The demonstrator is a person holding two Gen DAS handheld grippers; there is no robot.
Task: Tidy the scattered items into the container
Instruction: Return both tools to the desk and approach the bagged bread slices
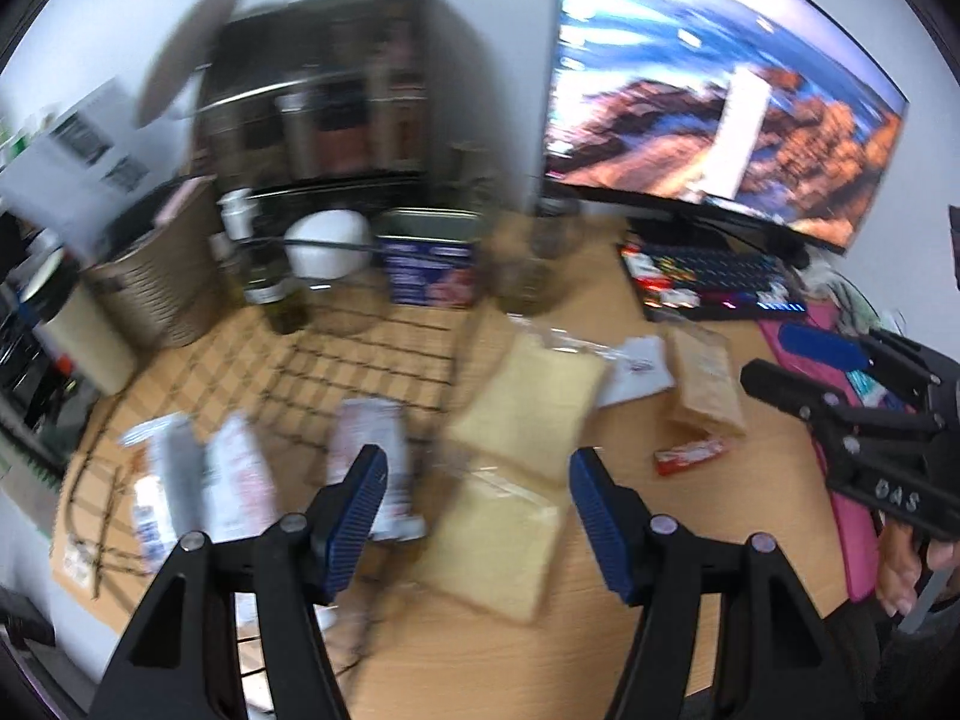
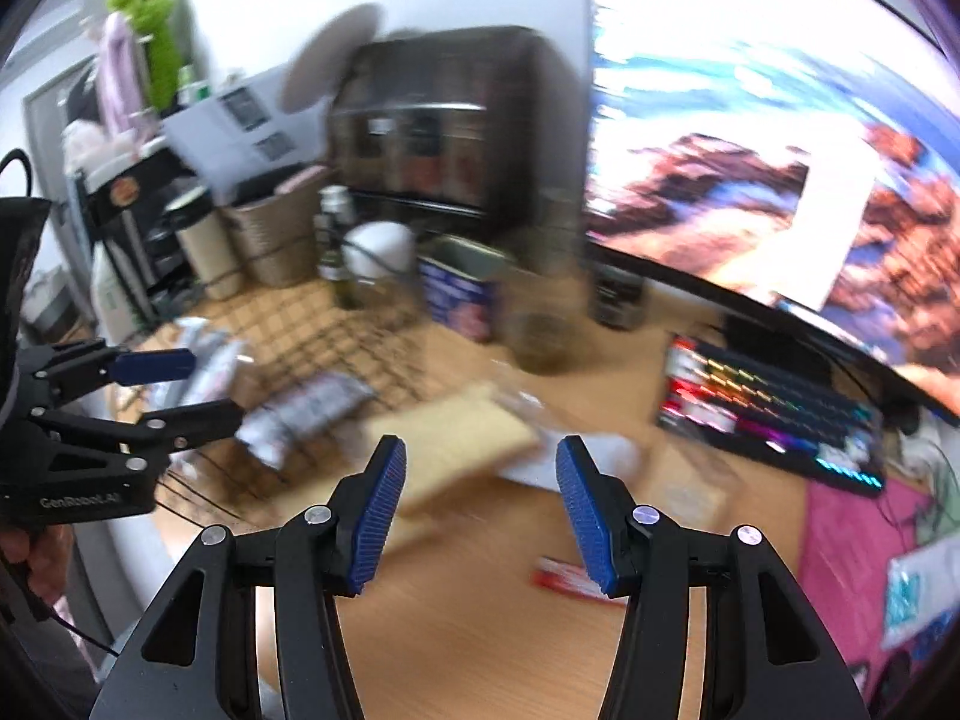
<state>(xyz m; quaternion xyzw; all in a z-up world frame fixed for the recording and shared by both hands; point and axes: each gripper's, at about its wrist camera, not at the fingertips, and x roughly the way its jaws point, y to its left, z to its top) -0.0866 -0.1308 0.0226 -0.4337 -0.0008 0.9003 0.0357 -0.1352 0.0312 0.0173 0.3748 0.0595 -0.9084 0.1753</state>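
A black wire basket (image 1: 360,354) (image 2: 336,348) lies on the wooden desk with white printed packets (image 1: 234,480) (image 2: 312,414) in it. Two beige packets (image 1: 528,402) (image 2: 456,438) lie just right of the basket. Further right are a white sachet (image 1: 636,366), a brown packet (image 1: 708,384) (image 2: 690,486) and a small red wrapper (image 1: 687,456) (image 2: 570,579). My left gripper (image 1: 477,516) (image 2: 216,387) hovers open above the nearer beige packet, holding nothing. My right gripper (image 2: 485,516) (image 1: 774,354) is open and empty too, above the desk near the red wrapper. Both views are blurred.
A large monitor (image 1: 720,108) and a backlit keyboard (image 1: 714,282) stand at the back right, with a pink mat (image 2: 852,552) beside them. A blue tin (image 1: 429,264), a glass jar (image 2: 540,342), a dark bottle (image 1: 270,282), a woven bin (image 1: 162,282) and a dark cabinet (image 1: 324,90) line the back.
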